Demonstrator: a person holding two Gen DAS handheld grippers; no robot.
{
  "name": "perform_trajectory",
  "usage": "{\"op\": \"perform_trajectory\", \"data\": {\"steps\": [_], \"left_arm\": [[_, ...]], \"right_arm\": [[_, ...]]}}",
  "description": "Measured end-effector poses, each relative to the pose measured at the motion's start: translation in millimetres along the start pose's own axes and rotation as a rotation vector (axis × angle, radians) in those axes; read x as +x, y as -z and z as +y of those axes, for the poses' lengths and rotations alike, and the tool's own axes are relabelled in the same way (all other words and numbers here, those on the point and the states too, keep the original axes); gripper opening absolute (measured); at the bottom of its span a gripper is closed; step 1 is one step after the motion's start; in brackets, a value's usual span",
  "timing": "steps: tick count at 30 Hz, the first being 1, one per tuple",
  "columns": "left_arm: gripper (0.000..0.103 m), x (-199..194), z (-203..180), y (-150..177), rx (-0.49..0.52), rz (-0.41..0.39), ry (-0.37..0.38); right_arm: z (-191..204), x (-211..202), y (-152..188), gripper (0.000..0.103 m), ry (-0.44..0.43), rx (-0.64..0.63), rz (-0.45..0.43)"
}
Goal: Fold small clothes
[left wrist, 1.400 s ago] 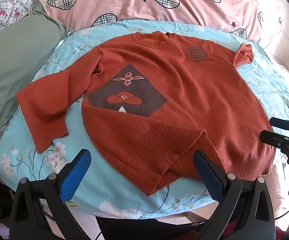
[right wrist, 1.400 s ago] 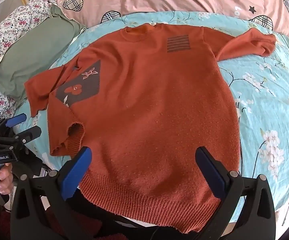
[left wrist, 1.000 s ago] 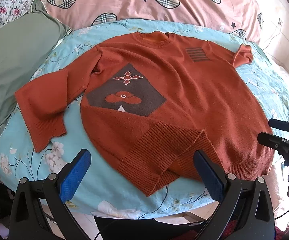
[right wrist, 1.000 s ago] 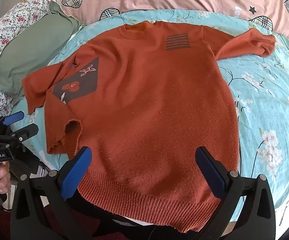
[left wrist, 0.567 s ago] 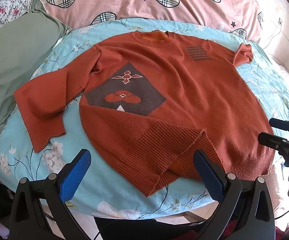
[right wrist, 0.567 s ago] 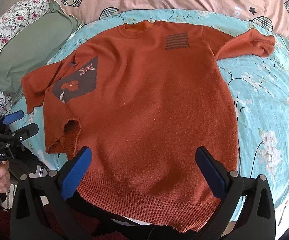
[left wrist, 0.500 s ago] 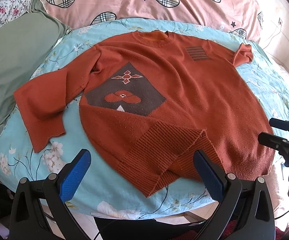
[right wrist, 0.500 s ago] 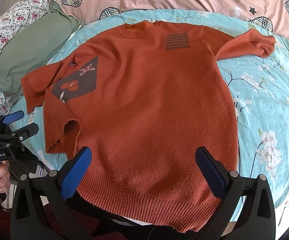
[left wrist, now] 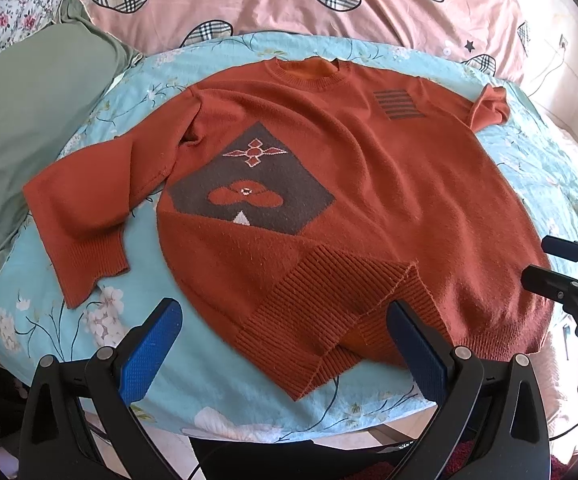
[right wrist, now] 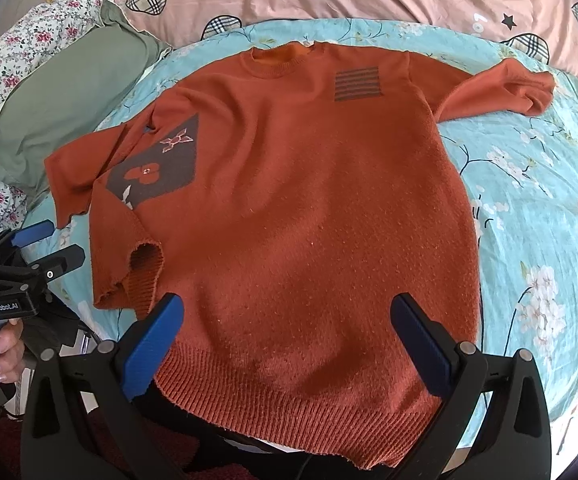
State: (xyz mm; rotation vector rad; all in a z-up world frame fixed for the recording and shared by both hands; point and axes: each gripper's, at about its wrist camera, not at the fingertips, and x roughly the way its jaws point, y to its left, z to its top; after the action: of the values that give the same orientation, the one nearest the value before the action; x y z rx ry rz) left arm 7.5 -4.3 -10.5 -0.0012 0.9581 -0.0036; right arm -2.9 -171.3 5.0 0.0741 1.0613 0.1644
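Note:
A rust-orange knit sweater [left wrist: 369, 184] lies spread front-up on the blue floral quilt; it also shows in the right wrist view [right wrist: 309, 208]. Its bottom left hem corner [left wrist: 329, 320] is folded up onto the body. The left sleeve [left wrist: 85, 216] lies out to the left, the right sleeve [right wrist: 501, 88] out to the right. My left gripper [left wrist: 285, 340] is open and empty, just short of the folded hem corner. My right gripper [right wrist: 285, 328] is open and empty, over the bottom hem [right wrist: 309, 408].
A green pillow [left wrist: 21, 128] lies at the left. A pink duvet with plaid hearts [left wrist: 289, 0] lies behind the sweater. The blue floral quilt [right wrist: 537, 216] extends right of the sweater. The bed's front edge runs just under the grippers.
Both views have shifted only slightly. The sweater has not moved and both grippers have stayed open.

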Motion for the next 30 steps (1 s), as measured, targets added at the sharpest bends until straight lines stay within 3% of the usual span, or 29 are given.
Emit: {"op": "perform_trajectory", "data": {"steps": [11,19,30], "left_arm": [[0.102,4,0,-2,0.007,0.056,0.001],[0.102,8,0,-6,0.006,0.039,-0.007],[0.102,27,19,-40,0.005,0.015,0.010]], "right_arm": [[1,-1,0,0.103,-0.001,-0.001,0.004],[1,4,-8,0.103,-0.010,-0.016,-0.002],[-20,19,-52,0.103,-0.069,-0.034,-0.024]]}}
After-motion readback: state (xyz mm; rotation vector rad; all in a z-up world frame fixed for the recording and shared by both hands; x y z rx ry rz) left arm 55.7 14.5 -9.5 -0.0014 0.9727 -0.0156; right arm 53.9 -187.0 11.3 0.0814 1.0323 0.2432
